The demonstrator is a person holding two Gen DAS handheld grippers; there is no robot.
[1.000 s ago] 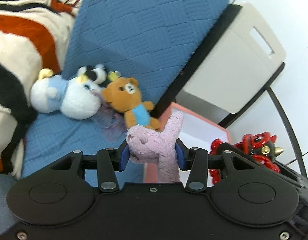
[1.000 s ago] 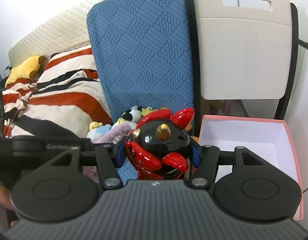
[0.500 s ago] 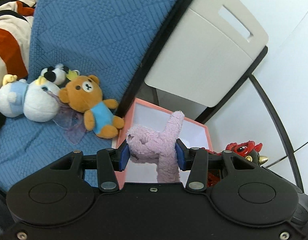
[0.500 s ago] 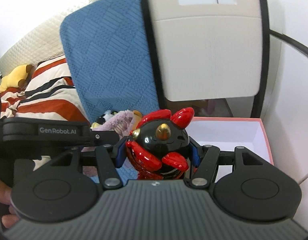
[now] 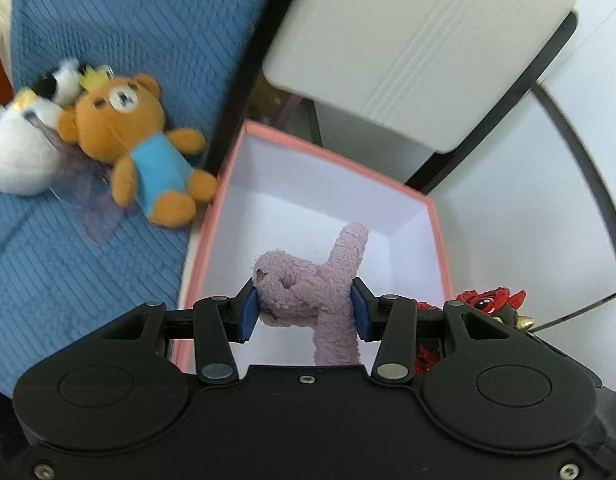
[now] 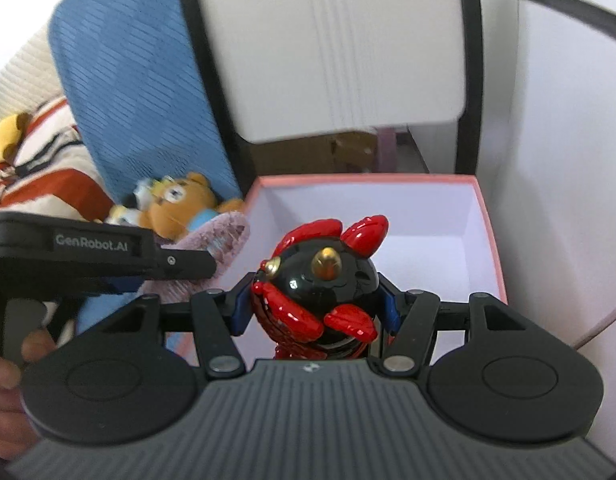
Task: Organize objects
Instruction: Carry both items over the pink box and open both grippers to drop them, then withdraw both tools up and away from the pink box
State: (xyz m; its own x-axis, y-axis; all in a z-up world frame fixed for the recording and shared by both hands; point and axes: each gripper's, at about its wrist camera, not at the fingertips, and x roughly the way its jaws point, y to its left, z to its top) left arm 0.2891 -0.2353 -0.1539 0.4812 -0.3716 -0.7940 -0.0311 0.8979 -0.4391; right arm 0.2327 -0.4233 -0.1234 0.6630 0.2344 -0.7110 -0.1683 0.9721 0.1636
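A white wall fills the right side of the room, with a thin dark curved rod arcing across it. Against it leans a pale grey panel in a black frame. Left of that frame stands a blue quilted cushion, which also spreads out as the soft surface underneath the toys. Further left, in the right wrist view, lie a red, white and black striped blanket, a cream textured pillow and a yellow plush.

A pink box with a white inside sits open at the foot of the grey panel, its left wall touching the cushion's edge. Nothing lies on the part of its floor that shows.

On the blue surface just beside the box lies a brown teddy bear in a light blue shirt, one foot touching the box's rim. A white and blue plush presses against the bear's other side, with a scrap of sheer purple fabric under them.

The left gripper is closed firmly on a lilac plush toy, held over the open box. The right gripper clamps a glossy black and red figurine with gold horns, also above the box, just beside the left one.
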